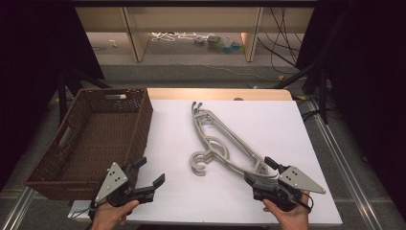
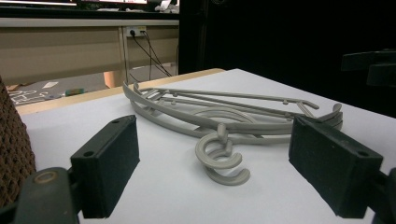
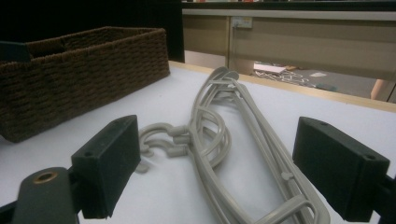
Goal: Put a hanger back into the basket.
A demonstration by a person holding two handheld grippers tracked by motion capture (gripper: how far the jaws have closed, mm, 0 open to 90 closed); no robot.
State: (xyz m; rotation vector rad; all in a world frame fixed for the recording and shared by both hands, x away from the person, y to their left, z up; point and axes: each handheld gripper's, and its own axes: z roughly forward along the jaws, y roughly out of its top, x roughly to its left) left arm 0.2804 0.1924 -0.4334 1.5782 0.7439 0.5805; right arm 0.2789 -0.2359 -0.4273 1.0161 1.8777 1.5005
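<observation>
A stack of grey plastic hangers [image 1: 218, 140] lies diagonally on the white table [image 1: 268, 120], hooks curled toward the near side; it also lies ahead in the left gripper view [image 2: 219, 119] and the right gripper view [image 3: 233, 135]. My left gripper [image 1: 149, 173] rests at the near left, beside the basket, open with nothing between its jaws [image 2: 212, 172]. My right gripper [image 1: 259, 170] sits at the near right, open, its jaws on either side of the hangers' near end without pressing on it [image 3: 219, 172].
A dark brown woven basket [image 1: 143, 120] stands at the table's left edge, nothing visible inside; it is also seen in the right gripper view [image 3: 70, 74]. Beyond the table are a wooden shelf frame, cables and small items on the floor.
</observation>
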